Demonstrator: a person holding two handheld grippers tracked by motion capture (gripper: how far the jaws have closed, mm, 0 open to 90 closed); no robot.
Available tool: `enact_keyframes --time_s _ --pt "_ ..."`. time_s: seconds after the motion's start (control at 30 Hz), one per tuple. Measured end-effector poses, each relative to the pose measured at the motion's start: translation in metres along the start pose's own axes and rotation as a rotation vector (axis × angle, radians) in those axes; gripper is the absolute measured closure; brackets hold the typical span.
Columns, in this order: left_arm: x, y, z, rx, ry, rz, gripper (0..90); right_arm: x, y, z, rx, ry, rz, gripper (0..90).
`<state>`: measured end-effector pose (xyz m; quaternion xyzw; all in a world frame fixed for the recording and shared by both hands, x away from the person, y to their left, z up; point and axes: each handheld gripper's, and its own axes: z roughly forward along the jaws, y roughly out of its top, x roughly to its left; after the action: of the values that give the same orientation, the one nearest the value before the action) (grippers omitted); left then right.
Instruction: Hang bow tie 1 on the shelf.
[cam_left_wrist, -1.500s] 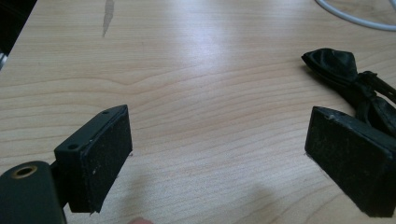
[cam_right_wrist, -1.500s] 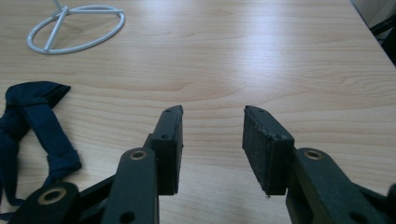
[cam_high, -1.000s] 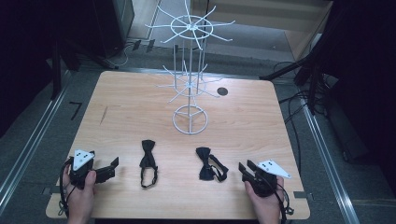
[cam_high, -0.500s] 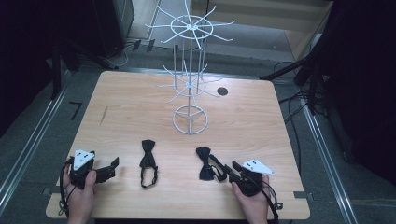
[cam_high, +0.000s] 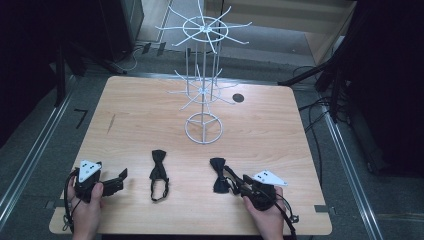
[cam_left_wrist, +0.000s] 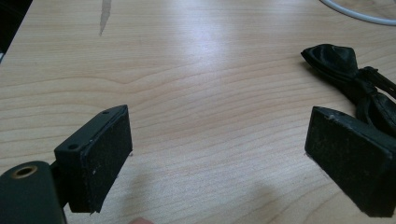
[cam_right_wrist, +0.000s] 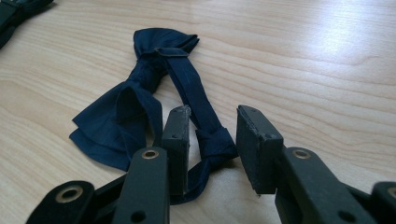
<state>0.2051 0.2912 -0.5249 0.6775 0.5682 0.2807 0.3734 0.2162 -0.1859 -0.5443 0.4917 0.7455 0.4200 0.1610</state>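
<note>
- On the counter (cam_high: 150, 125), the navy bow tie (cam_right_wrist: 140, 93) lies with its strap knot between your right gripper (cam_right_wrist: 212, 135) jaws, just closing in, seemingly not yet pinching.
- Squeeze on the knot before lifting.
- Left gripper (cam_left_wrist: 219, 154) jaws stay spread, empty.

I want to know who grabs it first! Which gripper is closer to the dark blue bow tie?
Right. The right gripper has its fingers either side of the dark blue bow tie's strap; the left gripper sits far across the table.
</note>
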Motion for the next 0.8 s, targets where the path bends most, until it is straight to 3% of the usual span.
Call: enact_keyframes --time_s 0.33,0.8 --pt "0.0006 0.0000 -0.0001 0.001 -0.003 -0.006 8.3 0.0039 -0.0029 -0.0003 0.040 -0.015 -0.021 69.5" --pt "-0.0001 -0.0001 0.0001 0.004 0.001 0.000 8.3 0.0039 -0.0049 0.0009 0.018 -0.052 -0.018 74.4"
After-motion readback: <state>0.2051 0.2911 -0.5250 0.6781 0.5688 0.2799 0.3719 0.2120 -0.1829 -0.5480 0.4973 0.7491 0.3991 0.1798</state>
